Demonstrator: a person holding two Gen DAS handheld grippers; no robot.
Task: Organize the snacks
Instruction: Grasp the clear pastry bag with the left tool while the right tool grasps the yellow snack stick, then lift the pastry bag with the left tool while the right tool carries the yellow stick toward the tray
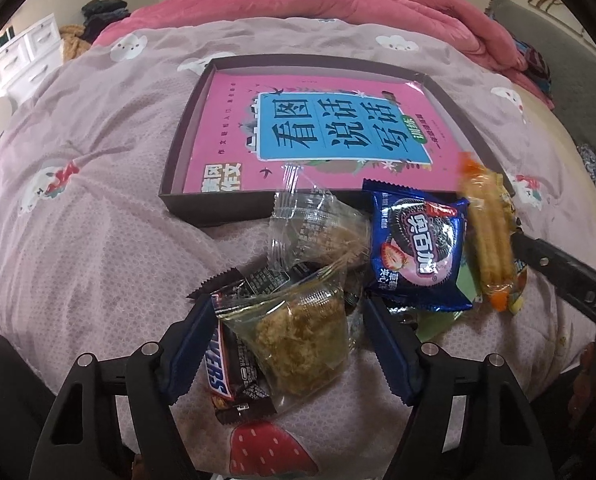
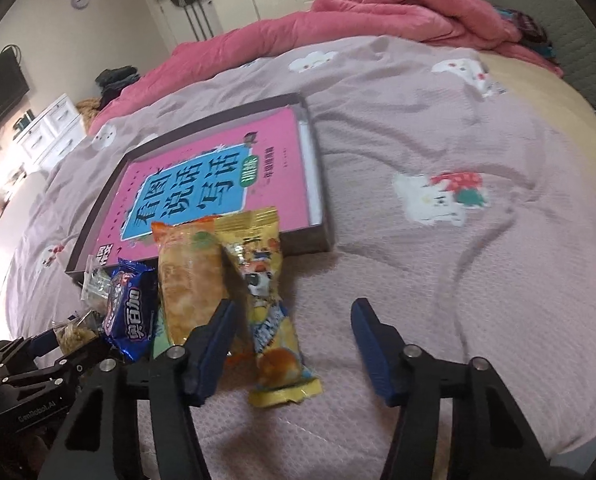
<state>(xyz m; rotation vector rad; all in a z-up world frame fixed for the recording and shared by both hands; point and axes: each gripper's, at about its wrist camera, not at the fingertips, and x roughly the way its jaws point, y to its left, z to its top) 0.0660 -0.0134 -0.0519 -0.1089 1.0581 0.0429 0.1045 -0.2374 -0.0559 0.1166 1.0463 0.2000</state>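
A heap of snacks lies on the mauve bedspread in front of a shallow dark box (image 1: 218, 216) that holds a pink book (image 1: 338, 128). My left gripper (image 1: 289, 302) is open, its blue fingers on either side of a clear packet with a brown floss cake (image 1: 298, 344); a Snickers bar (image 1: 222, 364) lies against the left finger. Beyond are a second clear cake packet (image 1: 318, 224), a blue Oreo packet (image 1: 418, 256) and an orange packet of sticks (image 1: 490, 240). My right gripper (image 2: 294, 304) is open over a yellow snack packet (image 2: 274, 320), which lies close to its left finger, beside the orange packet (image 2: 190, 276).
A rumpled pink quilt (image 1: 298, 0) lies along the bed's far side. White drawers (image 1: 22, 60) stand to the left, a grey headboard (image 1: 558, 52) to the right. Bare bedspread (image 2: 458, 240) stretches to the right of the snacks.
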